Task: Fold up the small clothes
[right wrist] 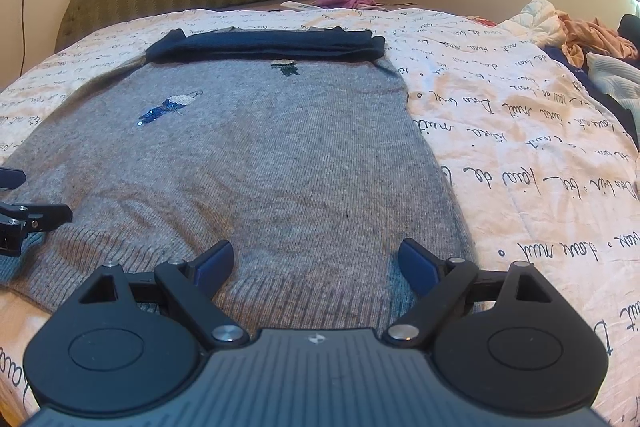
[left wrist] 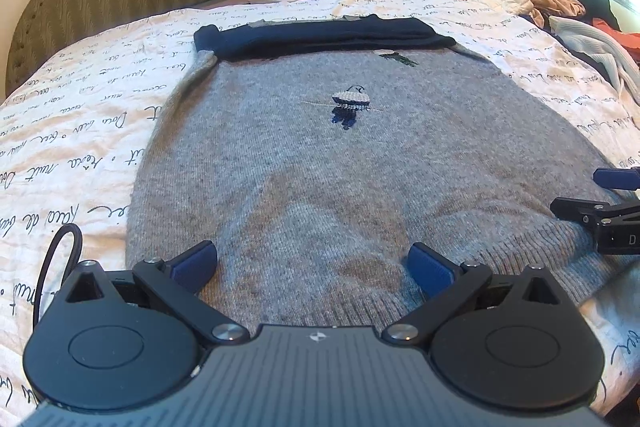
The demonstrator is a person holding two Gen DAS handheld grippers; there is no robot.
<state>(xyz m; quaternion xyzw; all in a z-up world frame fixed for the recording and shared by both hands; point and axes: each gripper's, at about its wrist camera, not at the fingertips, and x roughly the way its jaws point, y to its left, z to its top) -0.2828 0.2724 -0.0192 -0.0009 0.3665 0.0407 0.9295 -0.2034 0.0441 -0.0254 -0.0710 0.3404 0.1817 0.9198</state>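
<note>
Sweater (left wrist: 360, 163): laid flat on the bedspread (left wrist: 80, 131), navy sleeves (left wrist: 320, 37) folded across its far end.
Left gripper (left wrist: 312, 267): spread wide above the near hem, nothing held.
Right gripper (right wrist: 316, 263): spread wide above the hem's right part, nothing held.

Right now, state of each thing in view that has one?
left gripper: open, over the hem, holding nothing
right gripper: open, over the hem, holding nothing
grey sweater: flat on the bedspread, body not yet folded
navy sleeves: folded across the far end
clothes pile: heaped, unfolded
</note>
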